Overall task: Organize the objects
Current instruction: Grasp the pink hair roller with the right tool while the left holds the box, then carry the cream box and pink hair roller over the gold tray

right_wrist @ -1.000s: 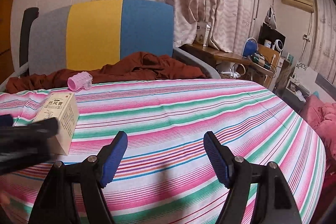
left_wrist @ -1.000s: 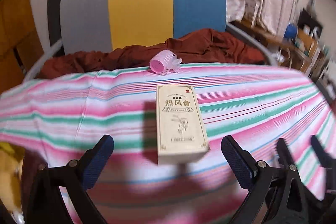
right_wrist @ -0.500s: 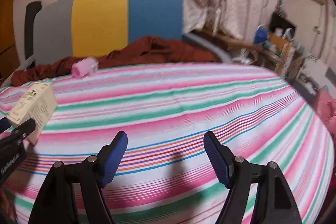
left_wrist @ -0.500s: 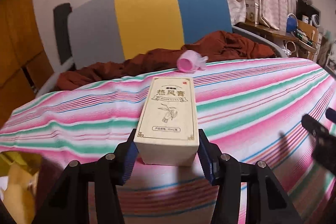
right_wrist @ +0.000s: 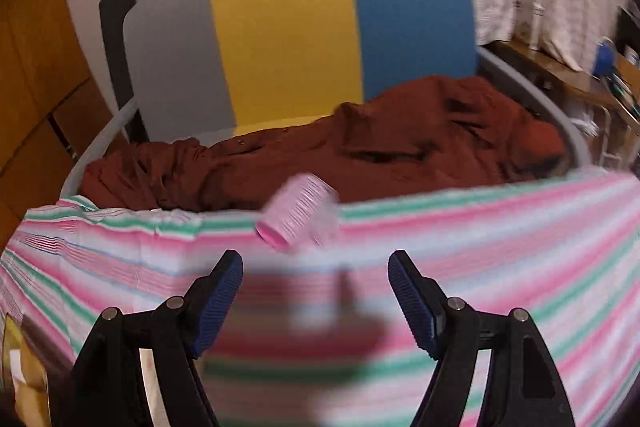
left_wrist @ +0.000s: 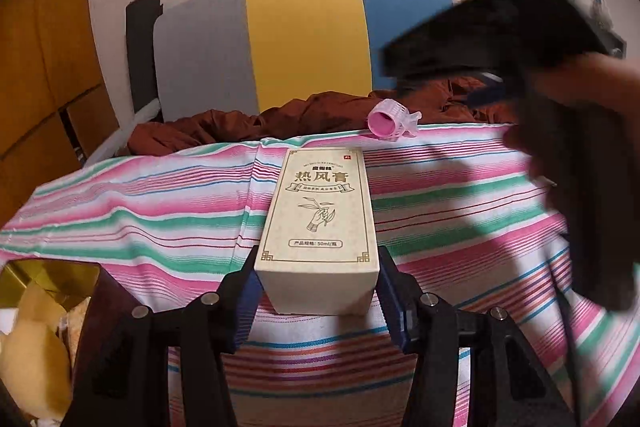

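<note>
At lower centre, the left gripper (left_wrist: 318, 291) is clamping the cream rectangular cardboard box (left_wrist: 320, 223) by its near end (may tip); the right gripper (right_wrist: 316, 291), gaping empty, is risking knocking the pink ridged plastic hair roller (right_wrist: 300, 213).

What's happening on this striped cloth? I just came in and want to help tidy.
A person is sorting items with two hand-held grippers. The left hand-held gripper is clamped on the near end of the cream box. The right hand-held gripper is open and empty, aimed at the pink hair roller by the rust-brown garment.
</note>
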Motion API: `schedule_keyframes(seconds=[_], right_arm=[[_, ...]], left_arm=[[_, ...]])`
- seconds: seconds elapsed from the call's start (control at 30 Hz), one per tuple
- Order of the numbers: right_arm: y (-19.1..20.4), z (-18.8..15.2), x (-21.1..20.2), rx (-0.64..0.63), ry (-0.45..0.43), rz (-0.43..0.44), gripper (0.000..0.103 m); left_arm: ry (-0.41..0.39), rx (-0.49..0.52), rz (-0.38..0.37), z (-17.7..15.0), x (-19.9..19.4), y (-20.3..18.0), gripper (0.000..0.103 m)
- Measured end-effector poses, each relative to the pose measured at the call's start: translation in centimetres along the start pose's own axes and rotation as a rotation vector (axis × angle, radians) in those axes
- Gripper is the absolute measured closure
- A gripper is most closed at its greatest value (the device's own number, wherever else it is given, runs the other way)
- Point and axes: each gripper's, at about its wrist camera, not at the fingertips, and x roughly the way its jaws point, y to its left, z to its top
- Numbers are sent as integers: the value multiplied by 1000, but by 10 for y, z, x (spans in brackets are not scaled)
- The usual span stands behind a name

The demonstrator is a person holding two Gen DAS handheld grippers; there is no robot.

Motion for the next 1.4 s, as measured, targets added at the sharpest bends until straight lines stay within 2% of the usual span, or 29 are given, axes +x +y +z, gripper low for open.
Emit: schedule_keyframes(seconds=[0.07, 0.13, 0.2, 0.3, 0.33, 0.4, 0.53, 0.67, 0.8, 1.03, 1.13, 1.4], right_arm=[[8, 13, 21, -11, 38, 6, 26], [14, 20, 39, -22, 60, -47, 26], [16, 22, 50, -17, 65, -60, 26], [11, 22, 68, 40, 108, -58, 26], [7, 19, 73, 63, 118, -54, 29], [1, 13, 74, 100, 100, -19, 33], [-6, -3, 59, 132, 31, 25, 35], [-10, -24, 39, 159, 4, 65, 35], [-17, -55, 10, 160, -18, 64, 35], [-50, -113, -39, 303, -55, 107, 35], [-55, -137, -60, 323, -54, 116, 35], [-48, -202, -118, 386, -76, 144, 35]], left_arm=[[4, -7, -7, 0, 0, 1, 49], [27, -9, -13, 0, 5, 0, 49], [56, -20, -23, 0, 11, 2, 50], [89, -50, -32, -1, 17, 6, 51], [97, -63, -31, -1, 19, 9, 51], [96, -70, -29, -2, 19, 9, 51], [93, -61, -20, -3, 19, 8, 51], [91, -57, -14, -3, 19, 8, 51], [88, -43, 1, -4, 17, 5, 51], [84, -14, 29, -5, 16, 0, 51], [79, -12, 31, -4, 16, 0, 51], [-4, -28, 6, -11, -16, 5, 51]])
